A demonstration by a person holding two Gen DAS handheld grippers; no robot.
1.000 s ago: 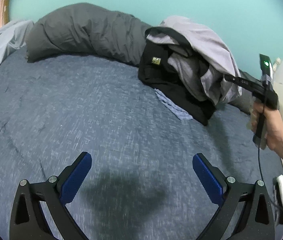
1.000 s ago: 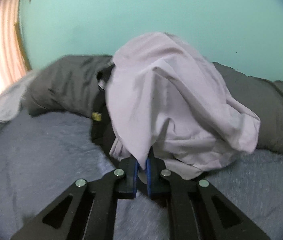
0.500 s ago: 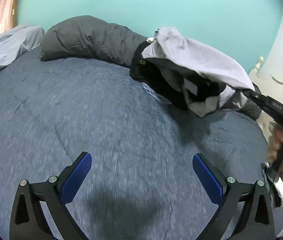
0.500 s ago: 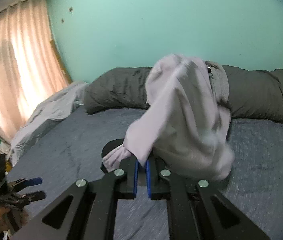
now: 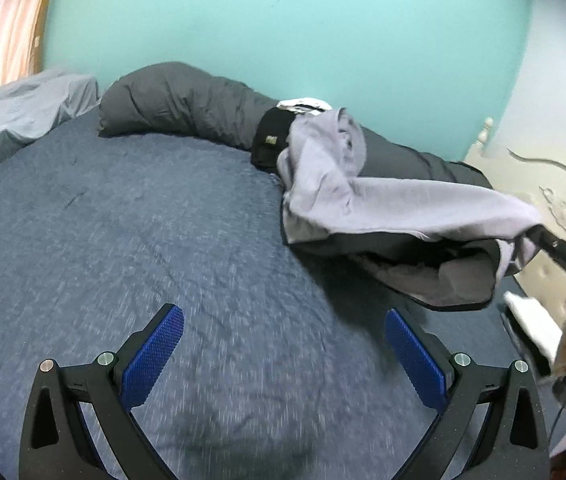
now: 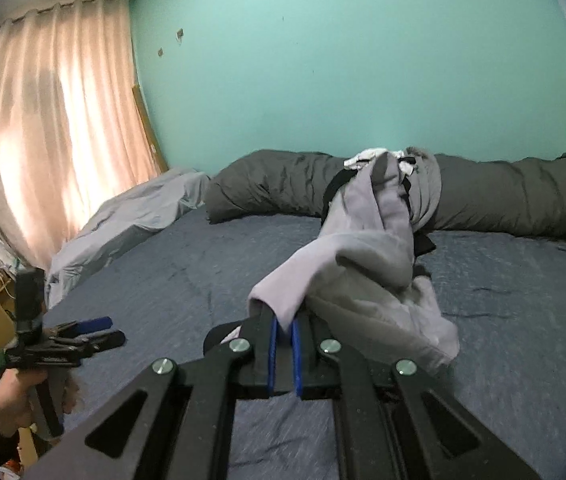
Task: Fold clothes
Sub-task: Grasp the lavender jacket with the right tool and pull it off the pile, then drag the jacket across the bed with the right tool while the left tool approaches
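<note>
A: Bed spreads right under both tongs. Ahead of the left gripper, a long rolled duvet lies across the far edge, against the wall.

B: And the garment?

A: Stretches from the right gripper forward to the clothes pile on that duvet. Crumpled sheet far left, curtain behind it.

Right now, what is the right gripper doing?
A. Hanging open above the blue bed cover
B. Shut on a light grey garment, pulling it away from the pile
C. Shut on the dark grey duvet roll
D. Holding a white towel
B: the right gripper has its blue pads pinched on the light grey garment, which stretches back to the pile of clothes; the left gripper is open.
</note>
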